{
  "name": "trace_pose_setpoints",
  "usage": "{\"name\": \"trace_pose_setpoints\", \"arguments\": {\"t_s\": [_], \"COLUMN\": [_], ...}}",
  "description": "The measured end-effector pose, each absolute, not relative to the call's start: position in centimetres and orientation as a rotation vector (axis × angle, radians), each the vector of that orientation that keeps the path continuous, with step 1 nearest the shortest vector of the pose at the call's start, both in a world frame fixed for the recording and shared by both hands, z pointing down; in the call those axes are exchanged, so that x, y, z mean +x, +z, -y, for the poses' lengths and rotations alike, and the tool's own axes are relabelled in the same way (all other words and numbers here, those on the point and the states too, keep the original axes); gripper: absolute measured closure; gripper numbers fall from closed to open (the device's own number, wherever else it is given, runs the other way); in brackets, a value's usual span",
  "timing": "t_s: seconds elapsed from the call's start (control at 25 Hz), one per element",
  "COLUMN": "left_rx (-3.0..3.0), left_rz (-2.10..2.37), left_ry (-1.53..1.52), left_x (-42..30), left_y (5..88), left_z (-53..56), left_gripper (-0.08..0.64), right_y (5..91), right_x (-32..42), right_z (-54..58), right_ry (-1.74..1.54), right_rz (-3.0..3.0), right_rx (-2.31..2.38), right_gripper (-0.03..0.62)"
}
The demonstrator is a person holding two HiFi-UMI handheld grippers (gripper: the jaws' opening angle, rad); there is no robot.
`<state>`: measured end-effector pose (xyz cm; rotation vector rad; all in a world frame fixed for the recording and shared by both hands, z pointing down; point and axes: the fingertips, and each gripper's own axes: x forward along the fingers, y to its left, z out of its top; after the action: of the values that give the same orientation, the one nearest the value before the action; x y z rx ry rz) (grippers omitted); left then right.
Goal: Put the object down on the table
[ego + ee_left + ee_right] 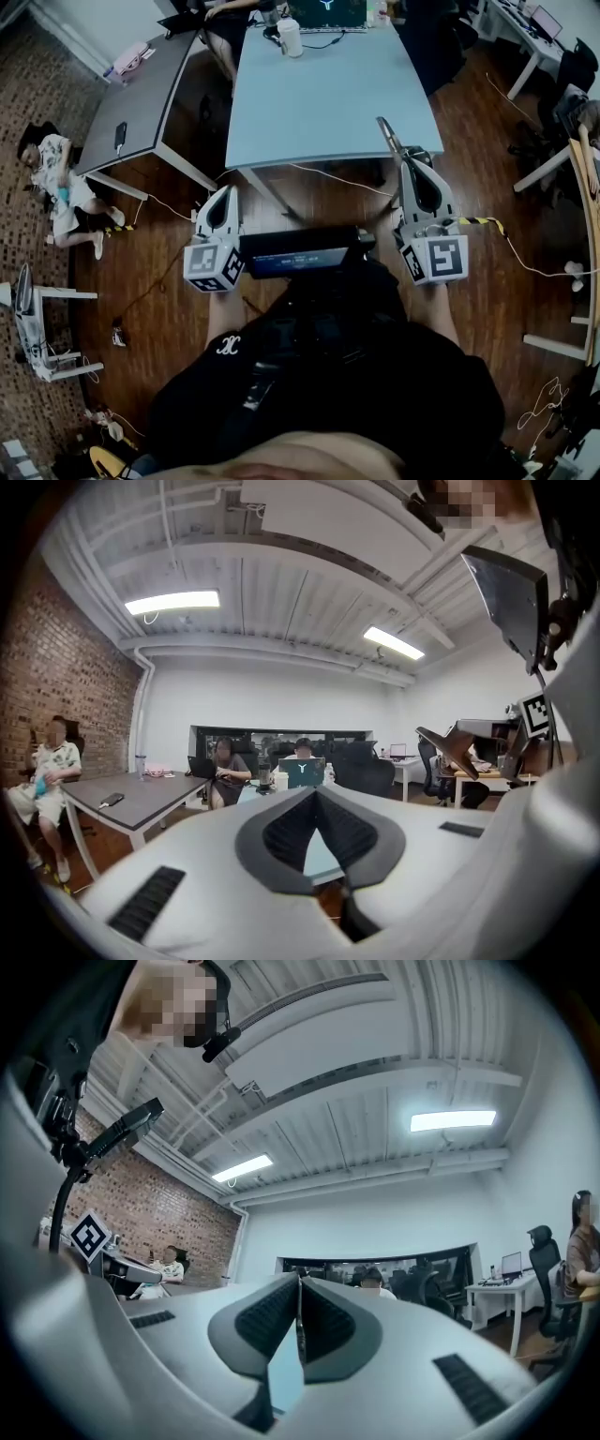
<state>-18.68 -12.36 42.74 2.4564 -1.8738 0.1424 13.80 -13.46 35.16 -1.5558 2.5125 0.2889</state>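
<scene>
Carry step: right hand-held gripper (405, 157) pinches a thin flat object (385, 132), bench (319, 103) ahead; left hand-held gripper (226, 193) pressed together, empty. Next, likely: advance, lower, release.

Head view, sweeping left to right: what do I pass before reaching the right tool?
From the left: seated person → dark grey table → left tool → white cup → right tool.

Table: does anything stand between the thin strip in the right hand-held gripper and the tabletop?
Nothing visible does. The right hand-held gripper, shut on the thin strip, is at the table's near edge; the cup and laptop stand at the far end.
</scene>
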Motion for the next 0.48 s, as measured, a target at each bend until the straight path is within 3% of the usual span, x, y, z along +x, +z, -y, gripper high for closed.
{"name": "trace_pose_setpoints", "arguments": {"t_s": [0.48], "left_rx": [2.477], "left_rz": [1.94], "left_ry": [0.094], "left_x": [-11.5], "left_y": [39.0], "left_z": [29.7], "left_gripper": [0.558], "right_y": [34.3], "right_x": [18.9], "right_z": [30.9], "right_ry": [0.237], "right_rz": [-2.596], "right_rx": [-1.457], "right_gripper": [0.6]}}
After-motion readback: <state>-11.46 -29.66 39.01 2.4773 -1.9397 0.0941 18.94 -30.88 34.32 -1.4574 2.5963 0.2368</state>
